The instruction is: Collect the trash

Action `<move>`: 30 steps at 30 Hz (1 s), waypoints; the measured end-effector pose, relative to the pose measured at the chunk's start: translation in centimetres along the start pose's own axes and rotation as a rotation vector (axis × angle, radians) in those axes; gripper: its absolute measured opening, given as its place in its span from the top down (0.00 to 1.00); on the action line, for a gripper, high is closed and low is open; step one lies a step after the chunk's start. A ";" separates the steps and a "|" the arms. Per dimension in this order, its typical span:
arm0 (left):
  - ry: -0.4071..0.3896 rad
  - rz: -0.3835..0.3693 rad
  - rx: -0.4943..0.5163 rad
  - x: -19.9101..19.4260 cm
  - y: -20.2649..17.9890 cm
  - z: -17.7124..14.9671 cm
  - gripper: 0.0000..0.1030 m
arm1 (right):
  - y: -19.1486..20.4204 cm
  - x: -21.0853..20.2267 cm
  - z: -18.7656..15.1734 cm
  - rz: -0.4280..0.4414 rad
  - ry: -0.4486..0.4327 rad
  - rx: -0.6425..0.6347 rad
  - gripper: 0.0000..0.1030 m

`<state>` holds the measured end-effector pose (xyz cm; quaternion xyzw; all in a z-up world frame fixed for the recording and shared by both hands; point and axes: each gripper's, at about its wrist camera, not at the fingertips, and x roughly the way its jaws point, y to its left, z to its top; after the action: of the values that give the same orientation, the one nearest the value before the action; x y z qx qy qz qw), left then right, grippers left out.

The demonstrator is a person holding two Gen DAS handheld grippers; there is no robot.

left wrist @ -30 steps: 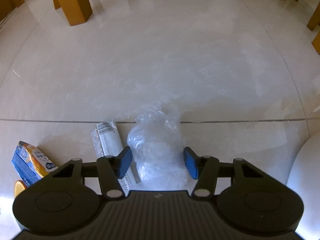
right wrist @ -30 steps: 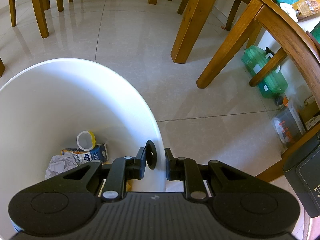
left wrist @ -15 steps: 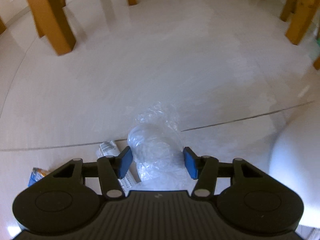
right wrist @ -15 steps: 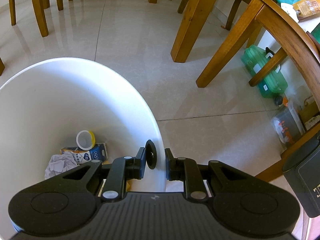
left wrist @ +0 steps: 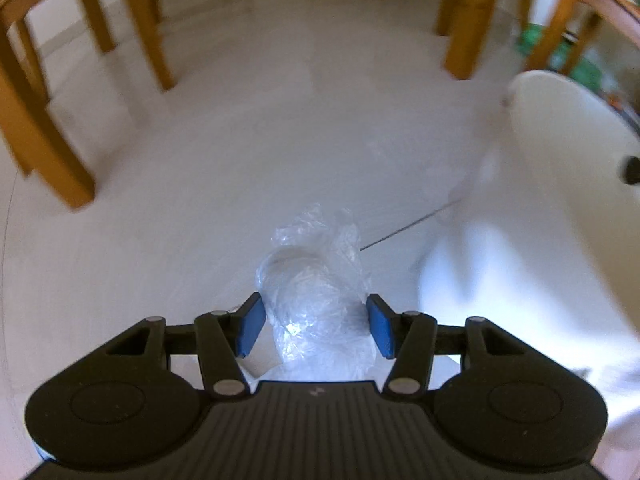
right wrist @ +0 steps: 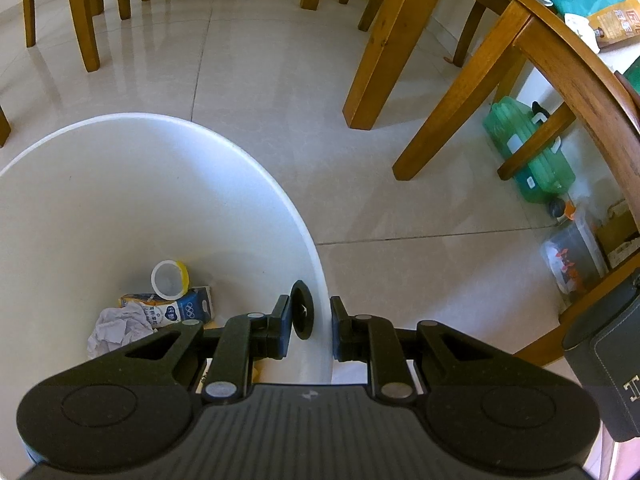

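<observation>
Oddly, much of the left view is smeared: the wooden chair legs (left wrist: pixel 132 32) and the white bin (left wrist: pixel 560 208) at the right edge blur badly. The left gripper (left wrist: pixel 316 326) pinches a crumpled clear plastic bag (left wrist: pixel 316 292) between its blue pads, above the glossy tiled floor (left wrist: pixel 240 152). The right gripper (right wrist: pixel 308 320) clamps the bin's smooth rim (right wrist: pixel 320 280). Inside lie a milk carton (right wrist: pixel 180 306), a yellow-edged cup (right wrist: pixel 170 278) and wadded paper (right wrist: pixel 116 324), partly hidden by the gripper body.
</observation>
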<state>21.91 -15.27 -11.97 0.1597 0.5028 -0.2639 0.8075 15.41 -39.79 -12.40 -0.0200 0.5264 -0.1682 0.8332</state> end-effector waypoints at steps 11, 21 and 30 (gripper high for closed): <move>-0.133 -0.243 0.140 -8.9 -5.7 5.1 0.47 | 0.2 0.0 -0.1 -0.002 0.000 0.001 0.78; -0.172 -0.356 0.224 -9.5 -12.4 6.8 0.45 | 0.3 -0.1 -0.1 -0.001 0.001 0.005 0.78; -0.197 -0.324 0.166 -9.7 -11.9 6.5 0.21 | 0.1 -0.1 0.0 0.005 0.001 0.011 0.78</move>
<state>16.20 -25.76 -0.29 0.1161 0.4172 -0.4450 0.7838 15.40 -39.62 -12.31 -0.0138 0.5259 -0.1692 0.8334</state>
